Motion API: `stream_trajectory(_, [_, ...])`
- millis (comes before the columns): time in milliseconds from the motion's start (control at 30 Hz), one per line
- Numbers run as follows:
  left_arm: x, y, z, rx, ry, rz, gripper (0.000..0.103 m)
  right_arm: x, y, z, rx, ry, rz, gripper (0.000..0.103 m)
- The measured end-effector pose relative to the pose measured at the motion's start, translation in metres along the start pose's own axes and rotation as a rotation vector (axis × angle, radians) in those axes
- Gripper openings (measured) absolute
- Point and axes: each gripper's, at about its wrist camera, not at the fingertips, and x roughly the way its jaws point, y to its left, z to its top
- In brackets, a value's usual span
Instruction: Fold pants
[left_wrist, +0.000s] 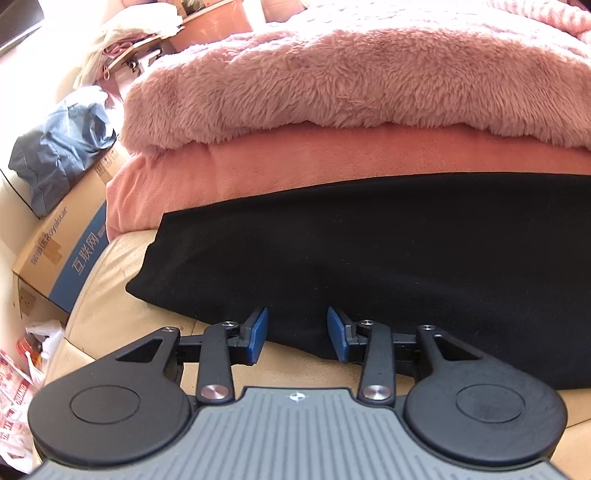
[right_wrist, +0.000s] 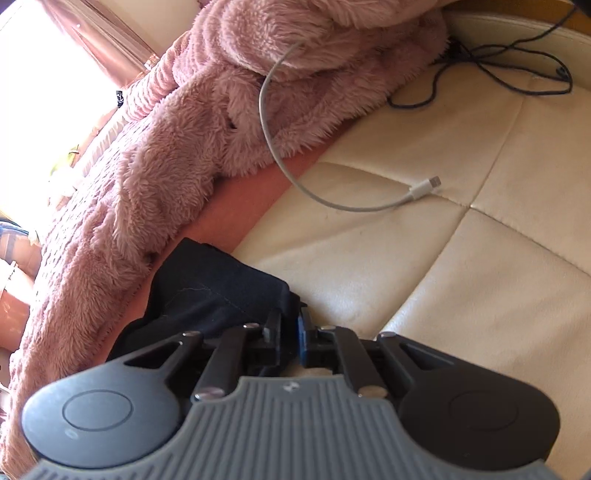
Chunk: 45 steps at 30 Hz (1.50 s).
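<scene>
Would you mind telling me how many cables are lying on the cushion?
2: a white cable running from the pink blanket onto the cushion; a dark cable at the far edge. More may be hidden.

— Item one: what lettering do we have on the cardboard box (left_wrist: 70, 236) at nine o'clock in the left wrist view?

— We read "Royalstar" in grey on its brown top, and "互联网" in white on its blue band.

— Item two?

— At eight o'clock, a red-and-white packet (left_wrist: 14, 398) carries print we cannot make out. The right wrist view gives us no text.
</scene>
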Motion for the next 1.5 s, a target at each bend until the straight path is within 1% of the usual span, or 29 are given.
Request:
stream_trajectory(67, [-0.002, 0.001, 0.001, 0.005, -0.009, -0.007, 0.045, -0.007, 0.009, 0.000, -0.057, 0.002, -0.015, 0.021])
stream_trajectory(100, [-0.002, 0.003, 0.002, 0.002, -0.009, -0.010, 0.045, -0.012, 0.015, 0.000, -0.098, -0.003, -0.017, 0.026])
stream_trajectory(133, [-0.003, 0.006, 0.004, -0.012, -0.010, -0.015, 0.045, -0.018, 0.022, 0.001, -0.153, -0.011, -0.025, 0.026])
stream_trajectory(167, [-0.005, 0.008, 0.006, -0.023, -0.017, -0.019, 0.045, -0.023, 0.031, 0.001, -0.224, -0.025, -0.047, 0.028])
stream_trajectory(200, [-0.006, 0.011, 0.010, -0.033, -0.028, -0.020, 0.045, -0.027, 0.043, 0.001, -0.308, -0.047, -0.074, 0.032])
stream_trajectory(267, [-0.004, 0.016, 0.017, -0.048, -0.035, -0.009, 0.045, -0.031, 0.065, 0.002, -0.461, -0.099, -0.085, 0.032])
stream_trajectory(300, [-0.001, 0.018, 0.020, -0.054, -0.035, 0.000, 0.045, -0.029, 0.077, 0.002, -0.526, -0.107, -0.062, 0.032])
stream_trajectory(367, [0.006, 0.025, 0.027, -0.075, -0.032, 0.015, 0.045, -0.020, 0.099, 0.004, -0.620, -0.105, 0.043, 0.024])
stream_trajectory(400, [0.011, 0.030, 0.029, -0.096, -0.023, 0.022, 0.044, -0.011, 0.110, 0.005, -0.659, -0.082, 0.090, 0.014])
stream_trajectory(433, [0.015, 0.034, 0.031, -0.116, -0.015, 0.026, 0.040, 0.002, 0.120, 0.005, -0.685, -0.057, 0.099, 0.008])
stream_trajectory(500, [0.026, 0.045, 0.034, -0.164, 0.004, 0.035, 0.035, 0.028, 0.132, 0.007, -0.711, -0.019, 0.096, 0.006])
stream_trajectory(567, [0.034, 0.054, 0.034, -0.201, 0.017, 0.032, 0.033, 0.051, 0.139, 0.011, -0.706, 0.002, 0.089, 0.004])
stream_trajectory(600, [0.039, 0.056, 0.034, -0.205, 0.028, 0.030, 0.031, 0.062, 0.140, 0.013, -0.697, 0.016, 0.086, 0.004])
stream_trajectory(667, [0.042, 0.060, 0.031, -0.201, 0.015, 0.023, 0.031, 0.083, 0.139, 0.018, -0.670, 0.040, 0.081, 0.003])
stream_trajectory(700, [0.043, 0.060, 0.030, -0.198, 0.010, 0.022, 0.031, 0.094, 0.138, 0.019, -0.665, 0.050, 0.061, 0.000])
stream_trajectory(767, [0.045, 0.063, 0.028, -0.205, 0.003, 0.017, 0.031, 0.109, 0.133, 0.021, -0.652, 0.055, 0.024, 0.000])
stream_trajectory(833, [0.047, 0.065, 0.028, -0.207, -0.004, 0.016, 0.031, 0.118, 0.125, 0.025, -0.605, 0.052, 0.032, 0.000])
stream_trajectory(867, [0.048, 0.065, 0.028, -0.202, -0.008, 0.021, 0.031, 0.120, 0.124, 0.025, -0.592, 0.043, 0.027, 0.000])
stream_trajectory(933, [0.049, 0.066, 0.029, -0.206, -0.008, 0.025, 0.031, 0.119, 0.126, 0.025, -0.608, 0.008, -0.021, 0.000])
stream_trajectory(1000, [0.046, 0.067, 0.031, -0.211, -0.008, 0.030, 0.031, 0.114, 0.127, 0.027, -0.592, -0.015, -0.068, 0.000])
stream_trajectory(1067, [0.039, 0.069, 0.031, -0.224, -0.020, 0.034, 0.032, 0.100, 0.128, 0.029, -0.587, -0.021, -0.052, 0.000])
stream_trajectory(1100, [0.032, 0.071, 0.029, -0.237, -0.039, 0.032, 0.035, 0.089, 0.128, 0.028, -0.595, -0.032, -0.044, 0.000])
stream_trajectory(1133, [0.024, 0.073, 0.026, -0.253, -0.062, 0.024, 0.037, 0.076, 0.128, 0.025, -0.599, -0.038, -0.034, 0.003])
stream_trajectory(1200, [0.006, 0.072, 0.020, -0.270, -0.088, -0.024, 0.037, 0.053, 0.127, 0.018, -0.604, -0.034, 0.009, 0.003])
stream_trajectory(1233, [-0.003, 0.068, 0.017, -0.258, -0.095, -0.056, 0.037, 0.039, 0.129, 0.009, -0.617, -0.033, 0.032, 0.003])
stream_trajectory(1333, [-0.035, 0.041, 0.006, -0.155, -0.144, -0.126, 0.037, -0.002, 0.137, -0.035, -0.708, -0.044, 0.111, 0.003])
stream_trajectory(1400, [-0.052, 0.021, -0.002, -0.113, -0.163, -0.163, 0.037, -0.026, 0.147, -0.073, -0.770, -0.042, 0.170, 0.004])
stream_trajectory(1500, [-0.064, -0.002, -0.012, -0.056, -0.168, -0.178, 0.037, -0.050, 0.162, -0.126, -0.851, -0.024, 0.257, 0.011])
